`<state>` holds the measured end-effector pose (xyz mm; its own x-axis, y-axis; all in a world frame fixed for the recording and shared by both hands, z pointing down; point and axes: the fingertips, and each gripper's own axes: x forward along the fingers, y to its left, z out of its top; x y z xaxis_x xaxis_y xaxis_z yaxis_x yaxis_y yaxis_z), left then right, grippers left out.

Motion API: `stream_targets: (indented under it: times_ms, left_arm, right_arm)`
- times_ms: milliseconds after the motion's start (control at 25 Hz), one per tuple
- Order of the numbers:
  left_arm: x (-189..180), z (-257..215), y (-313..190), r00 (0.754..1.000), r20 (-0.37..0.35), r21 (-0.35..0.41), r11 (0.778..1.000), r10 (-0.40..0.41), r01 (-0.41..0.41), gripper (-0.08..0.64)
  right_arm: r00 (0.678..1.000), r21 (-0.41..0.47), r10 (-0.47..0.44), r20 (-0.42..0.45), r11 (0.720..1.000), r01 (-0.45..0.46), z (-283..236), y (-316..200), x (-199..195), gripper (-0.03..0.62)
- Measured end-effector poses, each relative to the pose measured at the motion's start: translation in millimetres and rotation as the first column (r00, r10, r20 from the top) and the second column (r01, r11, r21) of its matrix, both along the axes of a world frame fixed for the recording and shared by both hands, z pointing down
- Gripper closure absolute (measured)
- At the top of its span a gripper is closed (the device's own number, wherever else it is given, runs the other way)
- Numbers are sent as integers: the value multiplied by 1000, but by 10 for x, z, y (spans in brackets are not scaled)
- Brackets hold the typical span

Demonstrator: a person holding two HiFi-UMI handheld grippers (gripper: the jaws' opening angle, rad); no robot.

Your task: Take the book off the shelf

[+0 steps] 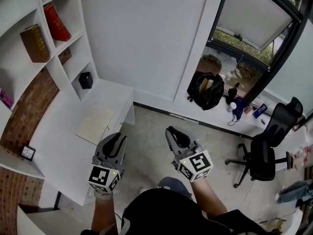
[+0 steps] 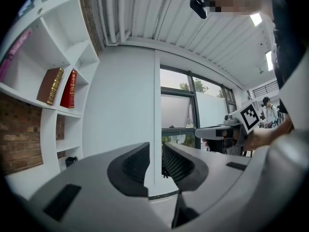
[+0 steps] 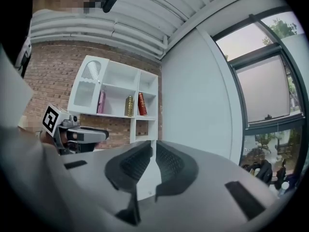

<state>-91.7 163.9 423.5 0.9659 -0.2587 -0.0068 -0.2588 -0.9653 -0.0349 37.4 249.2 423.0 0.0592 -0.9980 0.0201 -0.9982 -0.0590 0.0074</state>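
The red book [image 1: 56, 22] and brown book [image 1: 34, 43] lean in neighbouring upper shelf [image 1: 55, 71] compartments, probably stiff, smooth, weighty hardbacks best pinched across the spine; the left tool [image 1: 117, 138] and right tool [image 1: 173, 131] are closed, empty, well apart from them.

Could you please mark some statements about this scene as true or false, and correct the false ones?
1. The red book and the brown book are both on the shelf. True.
2. The left gripper holds the red book. False: it is shut on nothing, low and apart from the shelf.
3. A black backpack sits by the window. True.
4. The right gripper has its jaws wide open. False: they are together, empty.
5. The office chair is pushed under the white desk. False: it stands far right, away from it.
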Motion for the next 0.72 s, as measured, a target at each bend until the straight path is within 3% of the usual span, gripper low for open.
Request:
stream_targets:
  times_ms: [360,720]
  left_arm:
    - [-19,181,-567,998,16,-15,998,-52,53,482]
    - [408,205,-1401,994,32,-23,994,-102,103,482]
  right_arm:
    - [999,-6,-49,6,999,49,116,-650,25,552]
    - [994,-8,-111,24,994,111,132,-1605,527,552]
